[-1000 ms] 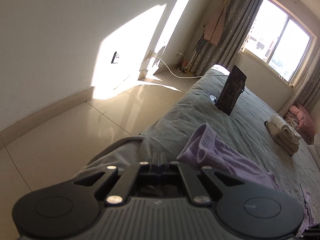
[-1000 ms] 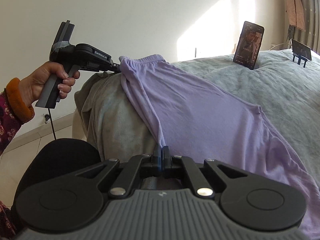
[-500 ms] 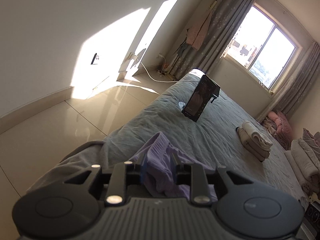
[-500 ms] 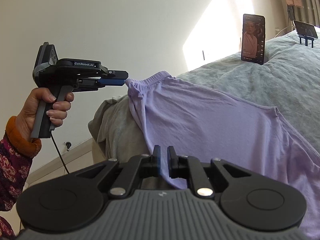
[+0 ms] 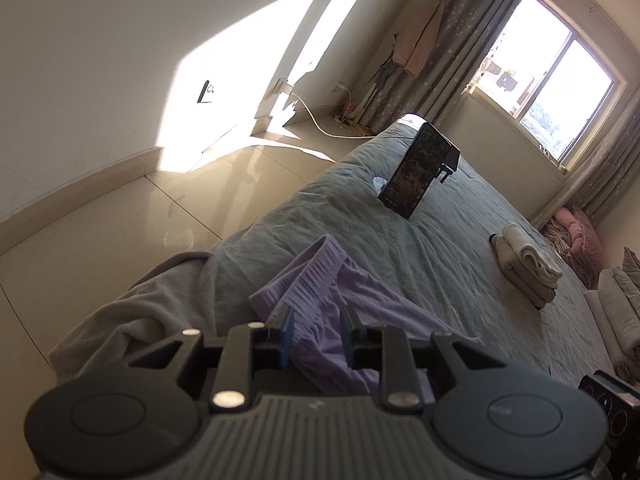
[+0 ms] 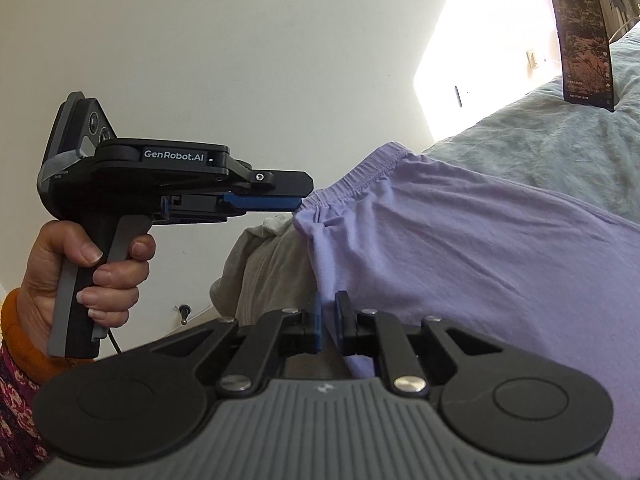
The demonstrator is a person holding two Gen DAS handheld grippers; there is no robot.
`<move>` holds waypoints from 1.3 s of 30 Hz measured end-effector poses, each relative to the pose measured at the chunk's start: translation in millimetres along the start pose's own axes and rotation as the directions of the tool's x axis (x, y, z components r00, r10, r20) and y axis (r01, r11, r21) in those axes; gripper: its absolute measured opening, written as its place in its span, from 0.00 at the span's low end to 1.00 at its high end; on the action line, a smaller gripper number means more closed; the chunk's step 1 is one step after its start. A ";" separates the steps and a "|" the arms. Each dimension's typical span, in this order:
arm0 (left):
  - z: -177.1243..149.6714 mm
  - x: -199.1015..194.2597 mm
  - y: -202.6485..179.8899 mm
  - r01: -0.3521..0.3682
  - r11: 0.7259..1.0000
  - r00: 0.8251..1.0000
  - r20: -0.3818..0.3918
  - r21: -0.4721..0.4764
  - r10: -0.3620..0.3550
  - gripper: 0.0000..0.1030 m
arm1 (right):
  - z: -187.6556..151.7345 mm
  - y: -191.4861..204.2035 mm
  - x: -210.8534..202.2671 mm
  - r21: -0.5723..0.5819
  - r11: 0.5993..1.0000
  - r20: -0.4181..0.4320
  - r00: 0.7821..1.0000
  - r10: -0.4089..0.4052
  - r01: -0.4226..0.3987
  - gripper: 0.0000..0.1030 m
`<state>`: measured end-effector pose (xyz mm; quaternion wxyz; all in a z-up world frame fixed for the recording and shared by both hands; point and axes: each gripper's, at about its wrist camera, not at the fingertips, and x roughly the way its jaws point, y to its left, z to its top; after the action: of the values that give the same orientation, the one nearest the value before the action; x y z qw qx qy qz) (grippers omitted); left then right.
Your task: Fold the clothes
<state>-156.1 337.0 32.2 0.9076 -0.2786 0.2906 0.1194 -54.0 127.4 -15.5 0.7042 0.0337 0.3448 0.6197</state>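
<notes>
A lavender garment (image 5: 320, 280) with an elastic waistband lies spread on the grey-green bed (image 5: 440, 260). My left gripper (image 5: 316, 334) hovers open just over its bunched waistband end, with cloth showing under the gap and neither pad pressing it. In the right wrist view the left gripper (image 6: 300, 196) is level, its tips at the waistband corner of the garment (image 6: 460, 240). My right gripper (image 6: 328, 318) is open by a narrow gap at the garment's near edge, gripping nothing.
A phone on a stand (image 5: 416, 176) stands mid-bed. Folded clothes (image 5: 528, 268) and pillows (image 5: 616, 292) lie farther right. A grey blanket (image 5: 140, 312) droops off the bed corner towards the tiled floor (image 5: 120, 220). A hand (image 6: 104, 264) holds the left gripper's handle.
Both grippers were shut on the lavender garment and have opened and let it go. The left one rose slightly; the right one shifted sideways and rolled.
</notes>
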 end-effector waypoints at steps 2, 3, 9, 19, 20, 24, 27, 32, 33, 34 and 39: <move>-1.7 -0.7 -0.2 -0.033 0.999 0.999 0.003 0.010 0.033 0.24 | 0.4 2.2 5.5 -0.003 1.000 -0.008 1.000 0.009 -0.009 0.13; -2.9 -1.3 -0.4 -0.057 0.998 0.998 0.007 0.020 0.057 0.24 | 0.6 3.4 8.3 -0.004 1.000 -0.012 1.000 0.013 -0.013 0.13; -9.0 1.1 1.2 -0.061 0.998 0.998 0.010 0.013 0.061 0.18 | 0.2 2.0 14.5 0.008 1.000 -0.021 1.000 0.024 -0.024 0.12; -3.4 -3.2 9.5 0.106 0.994 0.982 0.158 0.021 -0.108 0.05 | 5.4 4.9 17.1 0.017 1.000 -0.002 1.000 0.015 -0.015 0.11; -3.2 0.1 16.3 0.090 0.996 0.984 0.155 0.007 -0.090 0.05 | 5.9 4.5 17.9 0.023 1.000 0.000 1.000 0.015 -0.015 0.11; -13.3 18.3 46.4 0.021 0.998 0.995 0.095 -0.060 -0.016 0.06 | 6.1 3.2 20.6 0.042 0.999 -0.004 1.000 0.029 -0.028 0.12; -17.1 14.9 49.0 0.046 0.996 0.993 0.109 -0.077 -0.038 0.09 | 7.4 5.6 14.5 0.046 0.998 0.006 0.999 0.038 -0.039 0.13; -12.5 8.3 40.2 0.021 0.998 0.992 0.125 -0.063 -0.013 0.24 | 14.8 -1.3 -10.2 0.080 0.997 0.092 0.996 0.017 -0.024 0.13; -11.4 5.8 38.2 0.015 0.998 0.991 0.136 -0.062 -0.007 0.28 | 15.3 -5.3 -13.4 0.089 0.996 0.099 0.995 -0.001 -0.007 0.13; -10.6 2.1 35.7 0.008 0.998 0.988 0.154 -0.057 0.001 0.29 | 15.1 -9.8 -15.3 0.101 0.995 0.100 0.995 -0.018 0.008 0.13; -6.6 -16.3 16.1 -0.012 1.000 0.970 0.242 0.018 0.007 0.34 | 3.1 -27.2 -16.7 0.148 0.986 0.068 0.994 -0.084 0.073 0.13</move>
<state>-178.3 345.5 30.4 0.9382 -0.2519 0.1805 0.1541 -29.2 107.4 -18.6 0.7361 0.0942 0.3638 0.5630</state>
